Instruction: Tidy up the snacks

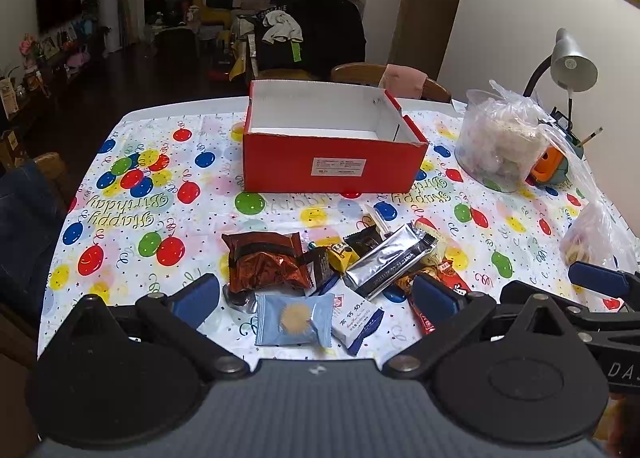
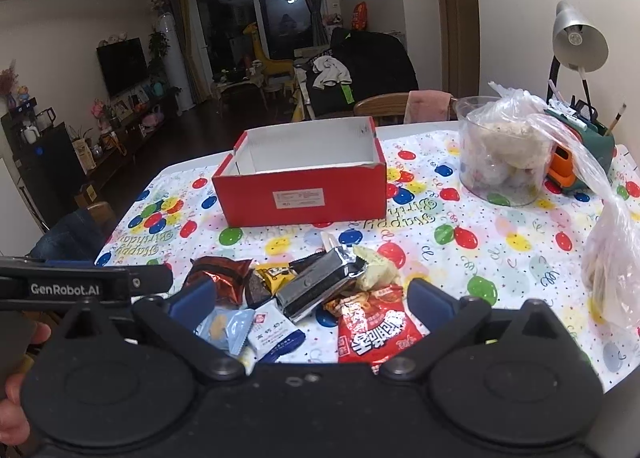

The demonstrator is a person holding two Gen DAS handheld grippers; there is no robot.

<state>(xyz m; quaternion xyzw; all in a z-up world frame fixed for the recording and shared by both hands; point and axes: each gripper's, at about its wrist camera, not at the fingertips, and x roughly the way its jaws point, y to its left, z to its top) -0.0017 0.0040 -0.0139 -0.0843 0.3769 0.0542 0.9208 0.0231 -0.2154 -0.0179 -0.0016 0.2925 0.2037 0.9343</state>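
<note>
A heap of wrapped snacks lies at the near edge of the table: a brown foil packet (image 1: 267,262), a pale blue cookie packet (image 1: 295,320), a silver bar (image 1: 387,262) and a white-and-blue sachet (image 1: 356,320). In the right wrist view the same heap shows a red snack bag (image 2: 376,332) and the silver bar (image 2: 320,286). An empty red box (image 1: 332,161) (image 2: 304,193) with a white inside stands behind the heap. My left gripper (image 1: 316,298) is open above the near snacks, holding nothing. My right gripper (image 2: 310,298) is open too, over the heap.
A clear tub under a plastic bag (image 1: 500,141) stands at the back right beside a desk lamp (image 1: 572,65) and an orange-and-green item (image 1: 552,167). Another plastic bag (image 2: 612,266) lies at the right edge. Wooden chairs (image 1: 384,75) stand behind the balloon tablecloth (image 1: 160,193).
</note>
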